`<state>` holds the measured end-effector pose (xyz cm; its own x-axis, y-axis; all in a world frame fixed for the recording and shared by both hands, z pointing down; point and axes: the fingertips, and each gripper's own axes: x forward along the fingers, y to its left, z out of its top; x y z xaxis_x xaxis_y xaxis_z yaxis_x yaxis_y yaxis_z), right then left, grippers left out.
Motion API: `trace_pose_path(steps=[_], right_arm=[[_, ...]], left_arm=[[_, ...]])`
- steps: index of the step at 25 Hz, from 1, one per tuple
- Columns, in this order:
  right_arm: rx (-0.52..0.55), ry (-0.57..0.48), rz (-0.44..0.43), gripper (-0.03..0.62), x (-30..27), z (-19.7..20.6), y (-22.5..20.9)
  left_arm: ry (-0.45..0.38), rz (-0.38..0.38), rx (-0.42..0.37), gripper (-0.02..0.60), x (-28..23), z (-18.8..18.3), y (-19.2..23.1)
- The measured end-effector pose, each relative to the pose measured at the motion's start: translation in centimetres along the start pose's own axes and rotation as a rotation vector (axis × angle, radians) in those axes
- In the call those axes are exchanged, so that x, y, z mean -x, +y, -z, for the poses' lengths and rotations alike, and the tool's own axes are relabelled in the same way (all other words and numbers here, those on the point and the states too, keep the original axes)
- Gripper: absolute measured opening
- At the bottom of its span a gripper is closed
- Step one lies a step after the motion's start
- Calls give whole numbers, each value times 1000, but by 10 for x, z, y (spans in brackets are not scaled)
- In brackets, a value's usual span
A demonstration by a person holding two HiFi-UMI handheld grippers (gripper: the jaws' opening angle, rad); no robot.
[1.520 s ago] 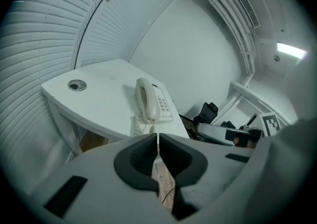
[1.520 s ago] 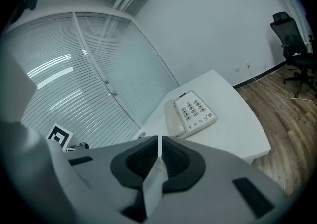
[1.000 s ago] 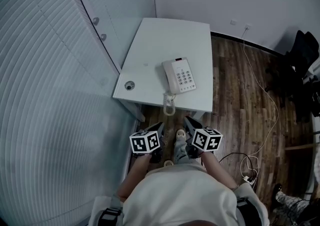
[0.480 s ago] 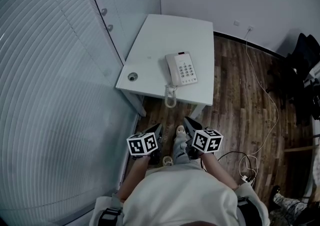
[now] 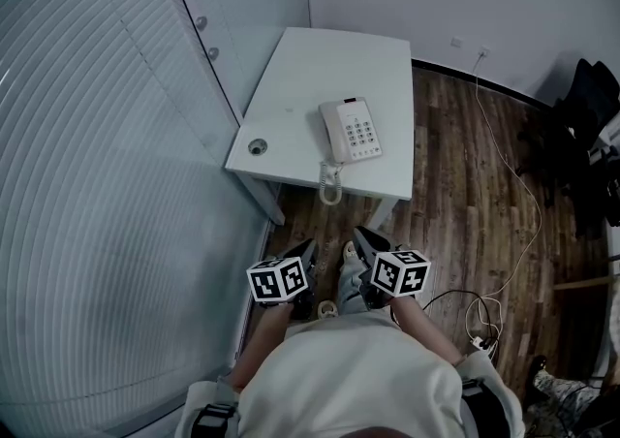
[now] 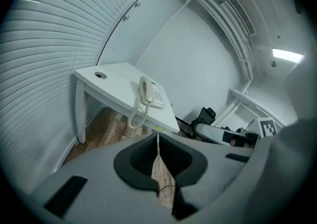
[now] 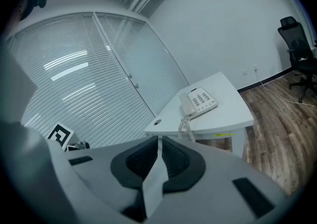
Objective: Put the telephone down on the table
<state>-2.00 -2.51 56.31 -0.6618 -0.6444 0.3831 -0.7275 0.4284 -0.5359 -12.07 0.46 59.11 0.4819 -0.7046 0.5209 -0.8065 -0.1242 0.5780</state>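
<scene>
While hanging over the wooden floor (image 5: 465,184) short of the white table (image 5: 329,48), keeping the left gripper (image 5: 308,254) pressed fully together on nothing, with the right gripper (image 5: 362,237) just to its right, likewise closed and empty. Facing the telephone (image 5: 351,131) well ahead of both claws, sitting flat on the table near the edge closest to the jaws. Showing the handset (image 5: 334,133) seated in its cradle on the side toward the left claw, the keypad (image 5: 361,139) toward the right one. Trailing the coiled cord (image 5: 330,184) over that near edge, dangling down toward the grippers — touching neither. Reading as a task already looking finished, or not under way, with the phone standing on the table and well apart from either claw.

Judging the body to be light, hollow plastic: stiff, smooth, rather slippery, likely sliding on the bare top if nudged. Expecting the handset to be lying loose in its cradle, tipping out if the base is tilted. Treating the springy cord as a snag risk, not a handle. Favouring, for any lift, one claw closing on each long side of the base, keeping it level — or pinching the handset across its slim middle if taking that alone. Needing both sets of jaws opening first, being far too tightly closed for either hold.
</scene>
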Motion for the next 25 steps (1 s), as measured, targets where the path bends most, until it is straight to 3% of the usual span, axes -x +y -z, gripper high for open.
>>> trace_pose_path(steps=[25], right_arm=[[28,-13,14,20,3,2,1]], left_arm=[[14,-11,17,31,4,7,7]])
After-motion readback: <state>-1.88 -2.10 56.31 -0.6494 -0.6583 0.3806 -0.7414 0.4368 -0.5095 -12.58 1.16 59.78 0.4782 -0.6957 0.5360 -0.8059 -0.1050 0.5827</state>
